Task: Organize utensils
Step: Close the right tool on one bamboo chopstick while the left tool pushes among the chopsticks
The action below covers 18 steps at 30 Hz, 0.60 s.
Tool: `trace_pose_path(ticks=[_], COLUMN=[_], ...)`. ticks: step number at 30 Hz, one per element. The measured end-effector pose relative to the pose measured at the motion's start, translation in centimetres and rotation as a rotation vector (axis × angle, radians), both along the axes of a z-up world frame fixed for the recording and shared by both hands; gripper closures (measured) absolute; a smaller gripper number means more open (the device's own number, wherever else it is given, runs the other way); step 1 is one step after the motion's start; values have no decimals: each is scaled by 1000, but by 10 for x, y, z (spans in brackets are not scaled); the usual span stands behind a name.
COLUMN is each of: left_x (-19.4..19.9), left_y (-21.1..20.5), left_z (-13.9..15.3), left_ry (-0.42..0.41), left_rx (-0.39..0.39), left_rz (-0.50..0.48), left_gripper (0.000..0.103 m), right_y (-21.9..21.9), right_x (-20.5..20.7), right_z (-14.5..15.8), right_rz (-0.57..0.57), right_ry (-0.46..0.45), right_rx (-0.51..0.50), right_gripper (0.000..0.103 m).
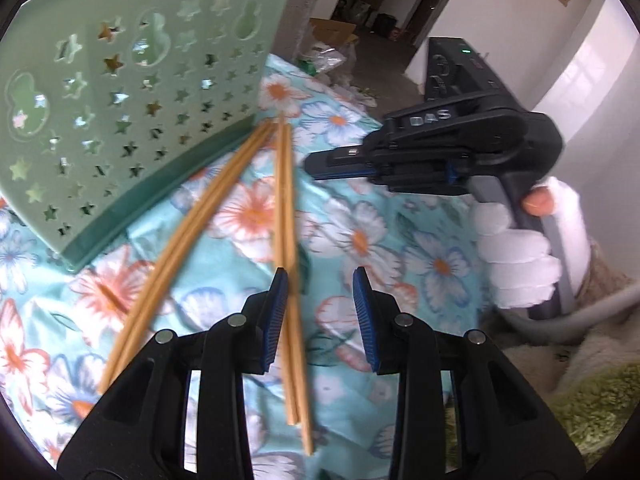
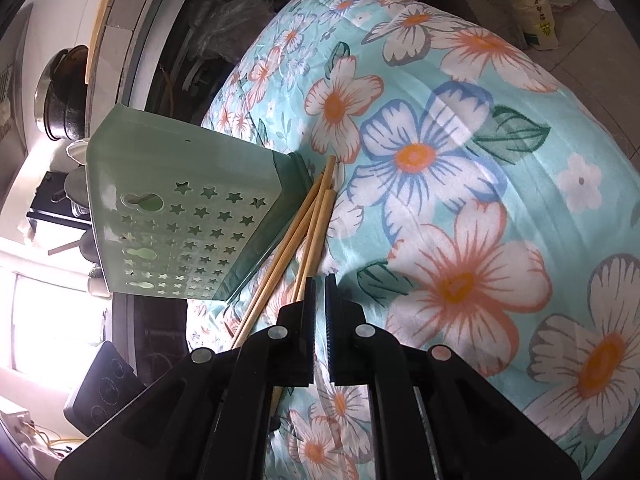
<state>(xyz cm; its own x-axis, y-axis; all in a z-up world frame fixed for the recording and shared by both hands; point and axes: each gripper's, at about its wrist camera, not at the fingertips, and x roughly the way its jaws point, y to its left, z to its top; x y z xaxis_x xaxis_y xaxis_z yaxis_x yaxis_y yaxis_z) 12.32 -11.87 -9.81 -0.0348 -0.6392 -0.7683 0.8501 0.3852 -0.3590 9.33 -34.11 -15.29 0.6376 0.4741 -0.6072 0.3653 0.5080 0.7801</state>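
A pale green utensil holder [image 1: 120, 112] with star cut-outs stands on the floral tablecloth [image 1: 400, 248]. Several wooden chopsticks lie against its base: one pair [image 1: 200, 232] slants left, another pair [image 1: 286, 216] runs toward me. My left gripper [image 1: 320, 276] is open just above the cloth; that second pair passes close inside its left pad, untouched. My right gripper [image 1: 316, 162], held by a white-gloved hand [image 1: 516, 256], hovers to the right, shut and empty. In the right wrist view the right gripper [image 2: 320, 280] sits beside the chopsticks [image 2: 316, 220] and the holder [image 2: 180, 216].
The table's far edge drops to a floor with a cardboard box [image 1: 332, 30] and bags. A green rug [image 1: 592, 412] lies at the lower right. A dark pot [image 2: 60, 96] and a black cooktop [image 2: 104, 384] sit beyond the table's left side.
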Motion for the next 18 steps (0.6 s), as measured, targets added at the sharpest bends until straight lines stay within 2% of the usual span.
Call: trace_pose_path(ticks=[6,12,13,15,18], left_x=[-9,-5,-4,-2,-1], left_y=[-18,-7,-7,-7,-10], left_z=[-6,0,-1,-2,-8], left_ry=[3,1,2,1,-1], left_rx=[-8,-36,-36,-28,-6], left_rz=[-17,21,24,23,19], left_gripper=[72,72,72,72,72], right_y=[17,27,27,25,23], right_x=[12,23,23,22,20], right_z=[5,10,10,10,11], right_rz=[56,89,88,79,71], right_ry=[10,8,9,10,7], right_rx=[-42,-69,-65,-60,-52], right_gripper=[97,97,96,84,80])
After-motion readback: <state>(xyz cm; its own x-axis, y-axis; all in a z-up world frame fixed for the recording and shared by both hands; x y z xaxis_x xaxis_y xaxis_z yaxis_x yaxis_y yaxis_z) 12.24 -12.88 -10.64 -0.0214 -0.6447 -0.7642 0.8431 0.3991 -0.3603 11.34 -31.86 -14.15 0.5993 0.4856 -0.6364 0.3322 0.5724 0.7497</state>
